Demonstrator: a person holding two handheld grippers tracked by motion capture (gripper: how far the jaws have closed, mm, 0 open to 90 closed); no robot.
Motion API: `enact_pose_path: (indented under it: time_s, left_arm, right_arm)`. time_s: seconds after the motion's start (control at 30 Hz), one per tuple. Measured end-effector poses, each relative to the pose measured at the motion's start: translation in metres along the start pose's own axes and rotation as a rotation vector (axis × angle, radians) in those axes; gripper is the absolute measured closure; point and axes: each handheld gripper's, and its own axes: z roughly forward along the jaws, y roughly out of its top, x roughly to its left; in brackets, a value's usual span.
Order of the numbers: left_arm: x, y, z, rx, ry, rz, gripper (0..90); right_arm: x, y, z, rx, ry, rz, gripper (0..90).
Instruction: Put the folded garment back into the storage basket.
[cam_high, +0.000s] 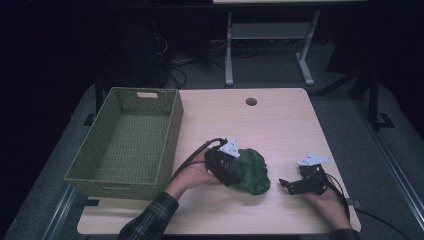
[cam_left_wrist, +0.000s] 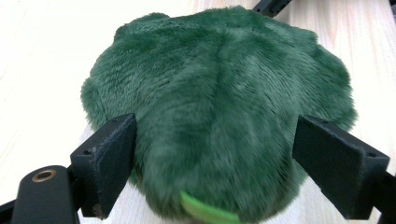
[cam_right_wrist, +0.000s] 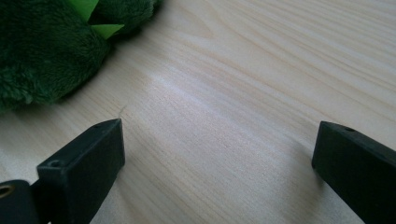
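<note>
Straddling a furry green plush toy (cam_left_wrist: 219, 107), the left gripper (cam_left_wrist: 215, 158) gapes wide, gripping nothing.

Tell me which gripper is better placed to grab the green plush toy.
Left. The left gripper has its fingers open on either side of the green plush toy; the right gripper sits apart over bare table.

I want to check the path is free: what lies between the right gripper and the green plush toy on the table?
Nothing: between the right gripper and the green plush toy there is bare wooden table, as the right gripper view and high view show.
</note>
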Motion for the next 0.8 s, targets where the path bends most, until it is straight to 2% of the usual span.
enact_pose_path:
  time_s: [0.43, 0.57, 0.63, 0.8]
  left_arm:
    - [0.002, -0.010, 0.022, 0.058, -0.032, 0.008, 12.7]
    - [0.001, -0.012, 0.026, 0.095, -0.030, 0.024, 12.6]
    - [0.000, -0.014, 0.028, 0.098, -0.028, 0.017, 12.6]
    - [-0.002, -0.013, 0.031, 0.124, -0.015, 0.027, 13.0]
  right_arm:
    - [0.000, 0.000, 0.000, -0.002, 0.004, -0.007, 2.2]
    - [0.000, 0.000, 0.000, -0.002, 0.005, -0.007, 2.2]
    - [0.000, 0.000, 0.000, -0.002, 0.005, -0.008, 2.2]
    - [0.000, 0.000, 0.000, -0.002, 0.006, -0.009, 2.2]
